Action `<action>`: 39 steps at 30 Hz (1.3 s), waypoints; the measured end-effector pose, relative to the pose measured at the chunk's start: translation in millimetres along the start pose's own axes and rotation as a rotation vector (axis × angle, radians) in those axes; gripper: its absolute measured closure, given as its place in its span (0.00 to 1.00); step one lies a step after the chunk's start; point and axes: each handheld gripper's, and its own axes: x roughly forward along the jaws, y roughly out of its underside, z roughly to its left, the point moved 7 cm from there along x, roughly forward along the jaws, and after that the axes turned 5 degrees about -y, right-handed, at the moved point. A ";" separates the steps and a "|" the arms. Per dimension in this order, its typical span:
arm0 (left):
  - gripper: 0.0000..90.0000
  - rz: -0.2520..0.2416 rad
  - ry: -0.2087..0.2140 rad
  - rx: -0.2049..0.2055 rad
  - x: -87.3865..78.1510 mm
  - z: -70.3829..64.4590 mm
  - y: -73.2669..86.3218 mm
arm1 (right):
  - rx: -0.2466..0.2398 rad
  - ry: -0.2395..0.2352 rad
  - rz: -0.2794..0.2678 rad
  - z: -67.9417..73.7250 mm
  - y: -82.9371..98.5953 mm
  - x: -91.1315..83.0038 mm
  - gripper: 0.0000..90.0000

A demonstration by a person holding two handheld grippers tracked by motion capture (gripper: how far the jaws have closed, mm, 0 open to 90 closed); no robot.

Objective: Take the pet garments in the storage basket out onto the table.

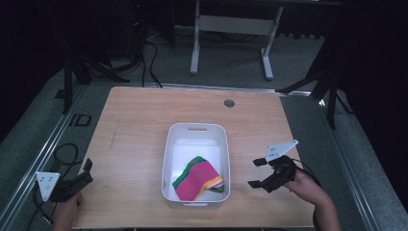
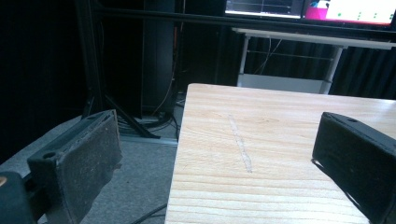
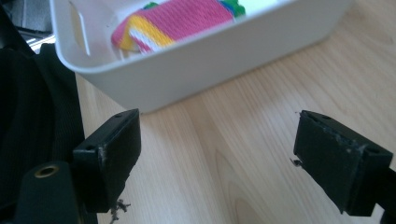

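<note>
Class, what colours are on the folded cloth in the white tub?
Mostly pink cloth with green and yellow edge stripes; clearest in the high view.

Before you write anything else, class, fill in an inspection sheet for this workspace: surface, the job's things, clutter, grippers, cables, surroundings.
Surface: wooden table, with a faint pale streak and a round grommet near the far edge.
Job's things: white bin mid-table; folded cloth, pink with green and yellow edges, lies inside at the near end.
Clutter: nothing seen.
Grippers: left gripper at the near left corner, jaws open, holding nothing; right gripper right of the bin, jaws open, holding nothing.
Cables: black cables on the floor beyond the table; one trails from each gripper.
Surroundings: grey carpet, a white desk frame, black stands.
</note>
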 end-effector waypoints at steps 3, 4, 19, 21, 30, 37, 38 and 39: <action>0.02 0.000 0.001 0.000 0.1 0.1 0.0 | -0.025 -0.010 0.002 4.7 -13.5 2.6 0.16; 0.02 0.001 0.000 -0.001 0.1 0.1 0.0 | -0.031 -0.011 0.003 5.8 -17.9 3.5 0.16; 0.02 0.001 0.003 -0.004 0.2 0.2 0.0 | -0.106 -0.053 0.028 23.3 -66.8 33.2 0.15; 0.02 0.001 0.003 -0.004 0.2 0.2 0.0 | -0.112 -0.058 0.043 25.5 -70.6 38.8 0.15; 0.02 0.004 0.008 -0.004 0.4 0.0 0.1 | -0.117 -0.039 0.066 30.3 -87.1 63.9 0.12; 0.02 0.004 0.009 -0.008 0.4 0.2 0.0 | -0.069 -0.088 0.142 35.8 -90.3 90.0 0.15; 0.02 0.005 0.009 -0.009 0.5 0.2 0.0 | -0.058 -0.093 0.150 35.9 -90.6 93.1 0.17; 0.02 0.005 0.010 -0.010 0.5 0.2 0.1 | -0.053 -0.095 0.153 36.3 -90.8 96.2 0.17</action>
